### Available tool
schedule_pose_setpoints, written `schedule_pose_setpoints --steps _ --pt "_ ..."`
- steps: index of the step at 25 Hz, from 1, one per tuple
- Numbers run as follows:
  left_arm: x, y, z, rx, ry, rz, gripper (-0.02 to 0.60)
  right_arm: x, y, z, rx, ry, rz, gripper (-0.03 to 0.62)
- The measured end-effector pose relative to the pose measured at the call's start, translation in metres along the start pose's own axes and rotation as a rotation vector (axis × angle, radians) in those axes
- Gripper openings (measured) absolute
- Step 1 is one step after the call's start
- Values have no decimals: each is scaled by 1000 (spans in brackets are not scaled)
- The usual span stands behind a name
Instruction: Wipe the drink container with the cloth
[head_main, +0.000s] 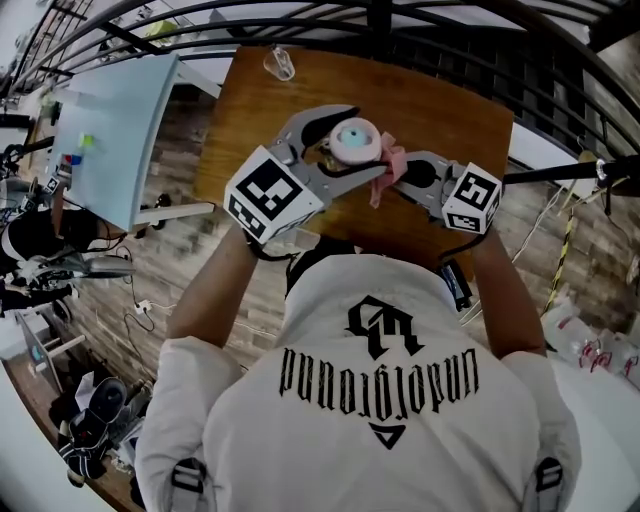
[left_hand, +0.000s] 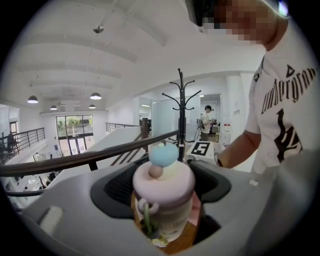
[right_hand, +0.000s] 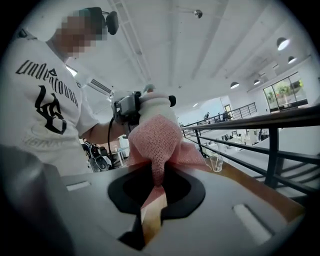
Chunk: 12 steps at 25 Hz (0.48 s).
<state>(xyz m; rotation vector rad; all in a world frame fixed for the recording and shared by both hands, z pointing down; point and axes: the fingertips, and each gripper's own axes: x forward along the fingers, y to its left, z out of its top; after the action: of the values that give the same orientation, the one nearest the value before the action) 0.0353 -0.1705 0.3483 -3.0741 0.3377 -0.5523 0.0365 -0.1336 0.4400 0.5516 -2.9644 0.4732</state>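
Note:
The drink container (head_main: 354, 142) is a small cup with a pink lid and a blue knob, held above the wooden table (head_main: 450, 120). My left gripper (head_main: 345, 140) is shut on it; in the left gripper view the container (left_hand: 163, 200) fills the space between the jaws. From the right, my right gripper (head_main: 400, 172) is shut on a pink cloth (head_main: 388, 172) that presses against the container's side. The right gripper view shows the cloth (right_hand: 154, 142) bunched between the jaws and draped over the container, which it mostly hides.
A small clear glass (head_main: 280, 64) stands at the table's far edge, also seen as the glass (right_hand: 215, 162) in the right gripper view. A dark railing (head_main: 420, 20) runs behind the table. A pale desk (head_main: 110, 130) stands to the left.

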Motion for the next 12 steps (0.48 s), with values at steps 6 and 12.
schedule_pose_setpoints --steps 6,12 --pt "2 13 -2 -36 -6 54 388 4 8 30 -49 -36 -17 32" --pt "-1 27 -2 -51 -13 104 388 12 22 76 -139 -88 -27 32"
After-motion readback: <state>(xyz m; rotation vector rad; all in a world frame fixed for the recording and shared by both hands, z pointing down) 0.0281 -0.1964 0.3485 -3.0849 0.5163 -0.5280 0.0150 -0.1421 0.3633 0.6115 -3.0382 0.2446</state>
